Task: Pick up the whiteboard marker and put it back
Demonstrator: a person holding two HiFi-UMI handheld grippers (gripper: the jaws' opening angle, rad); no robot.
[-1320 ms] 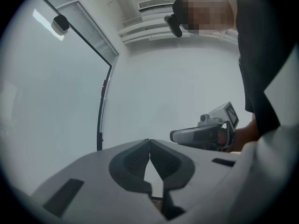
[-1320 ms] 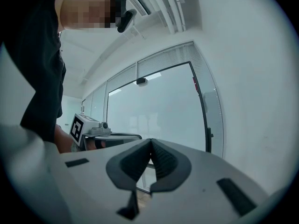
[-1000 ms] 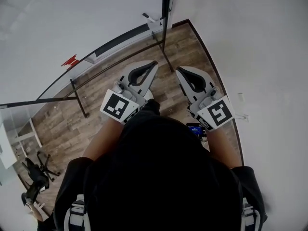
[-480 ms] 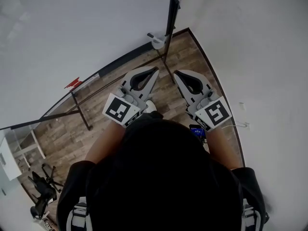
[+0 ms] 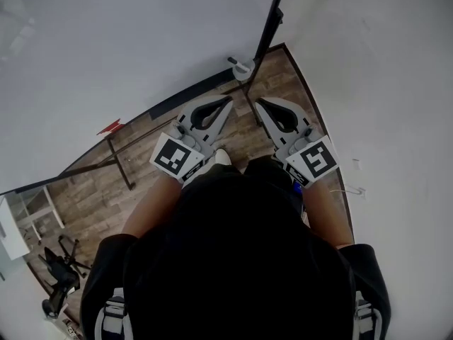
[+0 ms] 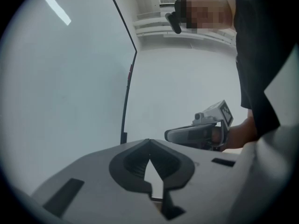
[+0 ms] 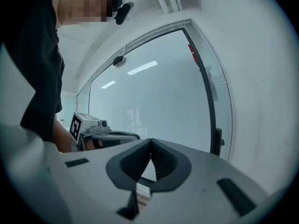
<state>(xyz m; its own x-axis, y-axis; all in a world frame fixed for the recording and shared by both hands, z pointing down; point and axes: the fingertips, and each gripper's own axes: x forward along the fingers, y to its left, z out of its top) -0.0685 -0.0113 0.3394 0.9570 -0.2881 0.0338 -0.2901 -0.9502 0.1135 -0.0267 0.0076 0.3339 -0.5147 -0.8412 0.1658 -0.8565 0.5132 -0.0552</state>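
Note:
No whiteboard marker shows in any view. In the head view my left gripper [image 5: 228,101] and right gripper [image 5: 257,103] are held side by side, level, over the wood floor [image 5: 279,76], pointing at the corner where a black post [image 5: 271,20] stands. Both are shut, tips touching, with nothing between them. The left gripper view has its closed jaws [image 6: 149,140] facing a pale glass wall, with the right gripper [image 6: 169,135] off to its right. The right gripper view has its closed jaws [image 7: 150,140] facing a glass panel, with the left gripper [image 7: 136,135] at its left.
A small white fitting [image 5: 243,67] sits at the foot of the post. A glass wall with a dark bottom rail [image 5: 177,101] runs left and carries a red mark [image 5: 108,127]. A white wall [image 5: 382,83] closes the right. A black stand [image 5: 56,278] lies at lower left.
Both grippers have moved forward together toward the corner post, which with its white fitting now lies closer to their tips. Their jaws stayed shut.

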